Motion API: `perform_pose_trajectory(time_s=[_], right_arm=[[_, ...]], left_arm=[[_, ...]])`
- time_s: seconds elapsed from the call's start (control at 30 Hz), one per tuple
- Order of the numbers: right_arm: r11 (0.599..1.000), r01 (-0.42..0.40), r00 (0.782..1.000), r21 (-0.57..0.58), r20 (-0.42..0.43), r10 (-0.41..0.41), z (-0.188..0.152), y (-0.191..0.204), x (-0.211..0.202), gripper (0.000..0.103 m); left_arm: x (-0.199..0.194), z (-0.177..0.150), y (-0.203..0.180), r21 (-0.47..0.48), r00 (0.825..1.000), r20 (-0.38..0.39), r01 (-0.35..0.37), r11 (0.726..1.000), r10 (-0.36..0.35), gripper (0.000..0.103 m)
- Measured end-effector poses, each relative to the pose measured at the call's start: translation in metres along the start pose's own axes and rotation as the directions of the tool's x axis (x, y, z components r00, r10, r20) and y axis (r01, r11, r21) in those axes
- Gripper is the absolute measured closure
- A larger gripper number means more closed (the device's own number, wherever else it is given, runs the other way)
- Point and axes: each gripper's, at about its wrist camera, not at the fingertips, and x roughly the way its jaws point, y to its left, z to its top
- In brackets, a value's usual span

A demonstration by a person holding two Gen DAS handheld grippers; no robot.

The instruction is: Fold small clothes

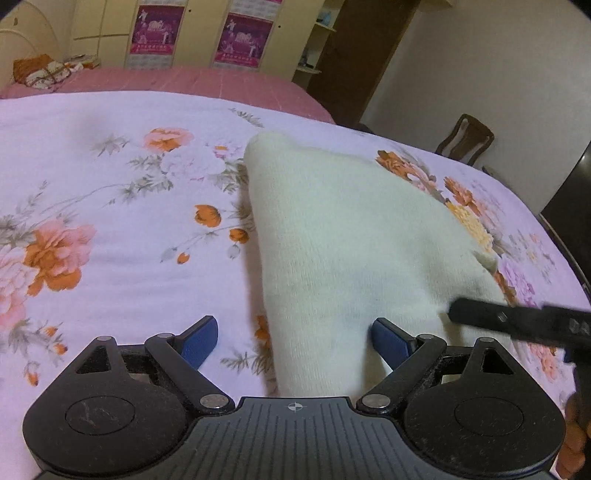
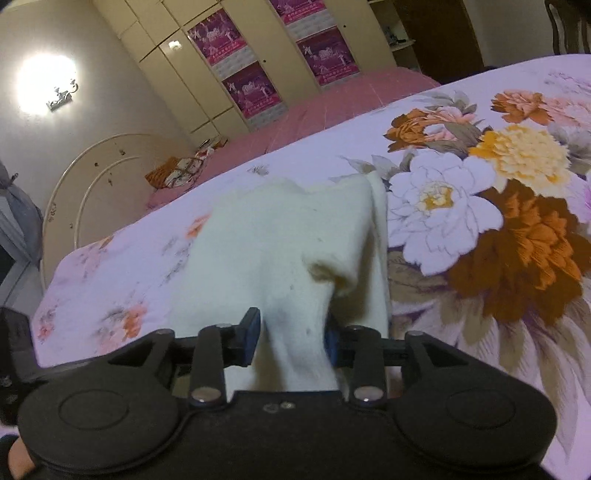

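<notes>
A bedroom with cream walls: a bed covered by a pale lilac floral sheet (image 1: 110,177) fills most of both views, and beyond it lies a pink bedspread (image 1: 177,79) running back to a cream wardrobe (image 2: 177,74) with purple posters (image 1: 159,31) stuck on its doors.

On the floral sheet lies a cream-white knitted garment (image 1: 332,236), small and soft, with its far end tapering to a rounded corner and its near end drawn up toward the cameras. In the right wrist view the cloth bunches into a narrow ridge that runs between the blue pads of the right gripper (image 2: 291,336); the pads stand partly apart, with the right one against the fabric and the left one just beside it, so whether they actually pinch it I cannot tell. The left gripper (image 1: 295,339) has its blue-padded fingers spread wide; the near edge of the garment lies between them, reaching the right finger, and nothing is clamped. In the left wrist view the dark body of the right gripper comes in from the right edge over the cloth.

Farther out, an orange and white patterned bundle (image 1: 42,70) rests on the pink bedspread near a curved cream headboard (image 2: 92,192). A bright wall lamp (image 2: 46,83) glares at upper left in the right wrist view. Open shelves (image 1: 314,44) beside a dark door hold small items too blurred to name, and a wooden chair back (image 1: 467,138) stands past the bed's far side.
</notes>
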Motion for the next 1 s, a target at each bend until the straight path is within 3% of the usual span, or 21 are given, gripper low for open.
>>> perform_pose_trajectory(time_s=[0.2,0.3,0.4,0.47,0.53,0.6,0.77,1.0], right_arm=[[0.999,0.006,0.999,0.044,-0.049,-0.003,-0.03,-0.011,-0.022,0.069],[0.997,0.072,0.996,0.015,-0.063,-0.07,-0.044,-0.013,-0.028,0.09],[0.996,0.075,0.995,0.053,-0.071,-0.071,-0.044,-0.019,-0.034,0.093],[0.998,0.046,0.998,0.051,-0.053,-0.043,-0.034,-0.015,-0.04,0.083],[0.994,-0.018,1.0,0.104,-0.005,0.019,-0.021,-0.016,-0.045,0.047],[0.991,-0.049,0.998,0.127,0.044,0.044,-0.008,-0.017,-0.044,0.03],[0.984,-0.062,0.993,0.168,0.11,0.044,0.029,-0.025,-0.021,0.037],[0.981,-0.033,0.992,0.192,0.123,0.009,0.069,-0.043,0.029,0.061]], left_arm=[[-0.011,-0.017,-0.003,0.029,1.0,-0.013,-0.006,1.0,0.007,0.013],[-0.014,-0.022,-0.005,0.059,1.0,-0.018,-0.014,0.998,0.015,0.013],[-0.02,-0.016,-0.004,0.021,1.0,-0.027,0.012,1.0,-0.011,0.013],[-0.025,-0.006,-0.002,-0.009,1.0,0.001,0.021,1.0,-0.021,0.013],[-0.027,0.006,-0.002,-0.023,0.999,0.031,0.027,0.999,-0.026,0.013],[-0.026,0.018,-0.005,-0.017,0.998,0.052,0.022,1.0,-0.022,0.013],[-0.011,0.042,-0.004,-0.021,0.996,0.085,-0.004,1.0,0.006,0.013],[0.025,0.068,-0.003,-0.042,0.995,0.087,-0.034,0.999,0.038,0.013]])
